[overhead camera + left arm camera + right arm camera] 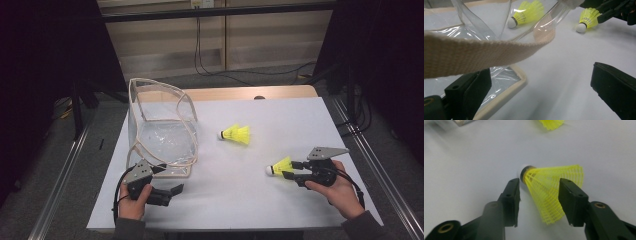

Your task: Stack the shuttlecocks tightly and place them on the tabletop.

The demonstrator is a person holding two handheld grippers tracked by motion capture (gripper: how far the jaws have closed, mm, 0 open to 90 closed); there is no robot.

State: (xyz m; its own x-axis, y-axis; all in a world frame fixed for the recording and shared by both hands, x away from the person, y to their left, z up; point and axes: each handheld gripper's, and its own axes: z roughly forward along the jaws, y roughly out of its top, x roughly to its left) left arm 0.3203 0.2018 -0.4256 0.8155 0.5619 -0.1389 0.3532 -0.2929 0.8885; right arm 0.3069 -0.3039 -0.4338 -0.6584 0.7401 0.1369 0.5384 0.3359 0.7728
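Observation:
A yellow shuttlecock (281,166) (549,192) with a white cork tip lies on the white table top (225,200) at the right. My right gripper (289,169) (539,187) is open, its jaws on either side of the shuttlecock's skirt without pressing it. Farther back, near the middle, lie two more yellow shuttlecocks (236,134) (526,12) close together. A clear plastic bag (160,125) with beige webbing trim stands open at the left. My left gripper (169,180) (541,82) is open wide at the bag's near corner, holding nothing. The beige strap (474,52) crosses in front of its camera.
The table's front edge runs just below both hands. Metal rails (60,175) flank the table on each side. Dark curtains and cables (210,65) lie beyond the far edge. Bare white surface spreads between the two grippers.

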